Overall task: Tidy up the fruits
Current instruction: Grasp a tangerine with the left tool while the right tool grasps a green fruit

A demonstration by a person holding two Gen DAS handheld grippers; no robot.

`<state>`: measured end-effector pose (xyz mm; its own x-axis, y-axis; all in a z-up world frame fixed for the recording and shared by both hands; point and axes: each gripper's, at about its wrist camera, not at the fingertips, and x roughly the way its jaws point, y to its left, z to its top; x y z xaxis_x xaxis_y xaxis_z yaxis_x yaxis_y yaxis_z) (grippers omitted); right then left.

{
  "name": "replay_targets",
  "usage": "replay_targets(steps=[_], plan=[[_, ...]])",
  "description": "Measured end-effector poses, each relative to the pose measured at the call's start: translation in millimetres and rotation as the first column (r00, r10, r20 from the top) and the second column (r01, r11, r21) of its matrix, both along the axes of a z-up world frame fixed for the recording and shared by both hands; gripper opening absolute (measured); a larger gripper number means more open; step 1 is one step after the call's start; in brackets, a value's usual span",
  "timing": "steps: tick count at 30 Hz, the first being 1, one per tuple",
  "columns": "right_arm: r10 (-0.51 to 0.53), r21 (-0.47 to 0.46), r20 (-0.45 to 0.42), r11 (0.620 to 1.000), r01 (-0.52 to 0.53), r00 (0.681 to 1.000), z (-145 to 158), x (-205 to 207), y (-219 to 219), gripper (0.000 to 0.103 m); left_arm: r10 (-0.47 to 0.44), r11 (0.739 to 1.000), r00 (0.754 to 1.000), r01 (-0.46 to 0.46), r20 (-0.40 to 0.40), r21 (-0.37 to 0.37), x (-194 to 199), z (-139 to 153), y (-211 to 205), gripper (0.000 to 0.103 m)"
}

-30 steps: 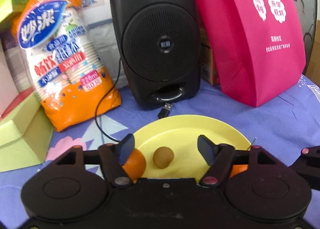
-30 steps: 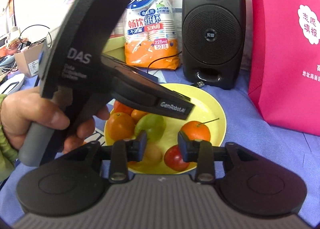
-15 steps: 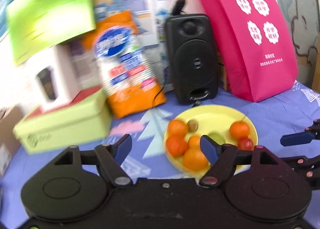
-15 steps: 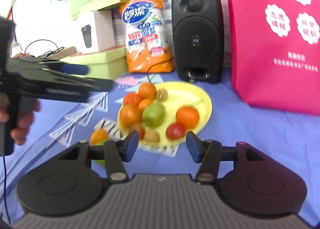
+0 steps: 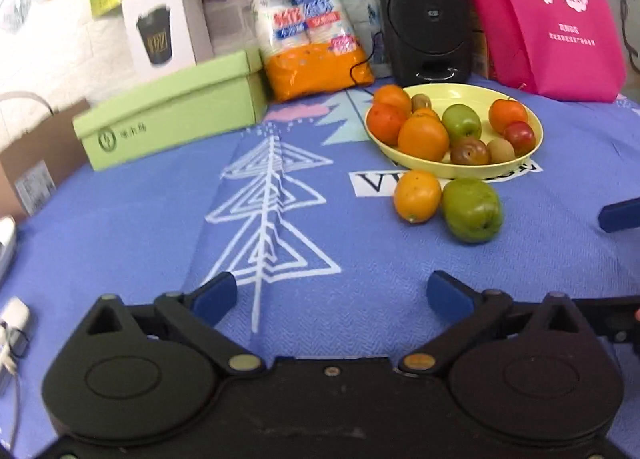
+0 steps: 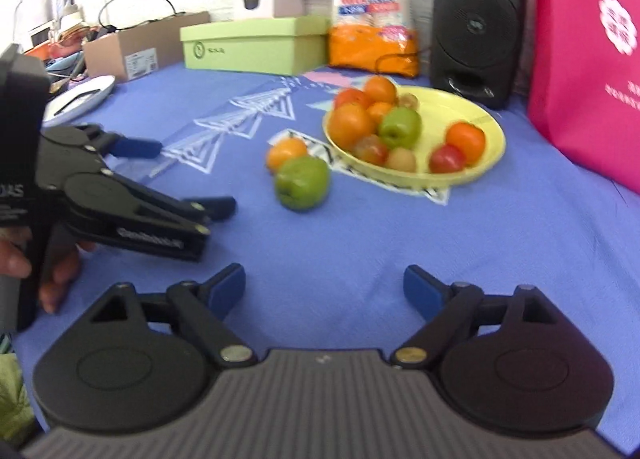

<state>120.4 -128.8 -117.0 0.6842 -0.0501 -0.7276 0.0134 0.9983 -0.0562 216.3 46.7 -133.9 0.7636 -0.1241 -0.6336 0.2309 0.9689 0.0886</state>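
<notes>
Both my left gripper (image 5: 331, 293) and right gripper (image 6: 324, 287) are spread, empty. An orange (image 5: 417, 196) and green apple (image 5: 472, 209) touch, near the yellow plate (image 5: 534, 147). Only my right view shows my left hand (image 6: 48, 259).

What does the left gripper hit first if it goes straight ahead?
Probably bare tablecloth: the open left gripper aims left of the loose orange and green apple. Depth is unclear.
</notes>
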Motion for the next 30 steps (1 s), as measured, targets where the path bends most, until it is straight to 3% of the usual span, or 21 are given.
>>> replay_targets(steps=[3, 5, 8, 15, 20, 22, 26, 30], plan=[[0.032, -0.069, -0.009, 0.997, -0.032, 0.999, 0.2, 18.5, 12.5, 0.088, 0.008, 0.998, 1.000, -0.009, -0.027, -0.061, 2.4, -1.3, 11.2, 0.103], [0.042, -0.119, -0.035, 0.992, -0.046, 0.999, -6.7, 35.8, 16.4, 0.087, 0.036, 0.998, 0.999, -0.037, -0.018, -0.046, 1.7, -2.2, 11.6, 0.103], [0.053, -0.109, -0.052, 0.992, -0.058, 0.997, -14.2, 53.0, 12.5, 0.088, 0.074, 0.993, 0.997, -0.077, -0.037, -0.086, 9.3, -2.4, 21.6, 0.103], [0.045, -0.113, -0.050, 0.992, -0.050, 0.998, -17.0, 67.5, 9.2, 0.088, 0.144, 0.989, 0.989, -0.145, -0.025, -0.034, 6.4, 3.4, 33.8, 0.103], [0.012, -0.093, -0.042, 0.996, -0.016, 0.999, -19.6, 82.3, 10.0, 0.072, 0.169, 0.985, 0.985, -0.170, -0.031, -0.041, 3.6, 6.3, 43.8, 0.103], [0.002, -0.100, -0.033, 0.995, -0.006, 0.999, -21.1, 86.9, 10.6, 0.070, 0.167, 0.985, 0.985, -0.169, -0.032, -0.041, 0.7, 6.3, 44.5, 0.103], [0.024, -0.055, -0.032, 0.998, -0.026, 0.999, -20.3, 89.2, 9.8, 0.040, 0.160, 0.986, 0.987, -0.161, -0.033, -0.045, 3.2, 6.4, 43.6, 0.103], [0.005, -0.055, -0.031, 0.998, -0.007, 0.999, -17.6, 83.4, 6.0, 0.040, 0.115, 0.993, 0.993, -0.116, -0.025, -0.035, 3.6, 7.5, 35.3, 0.103]])
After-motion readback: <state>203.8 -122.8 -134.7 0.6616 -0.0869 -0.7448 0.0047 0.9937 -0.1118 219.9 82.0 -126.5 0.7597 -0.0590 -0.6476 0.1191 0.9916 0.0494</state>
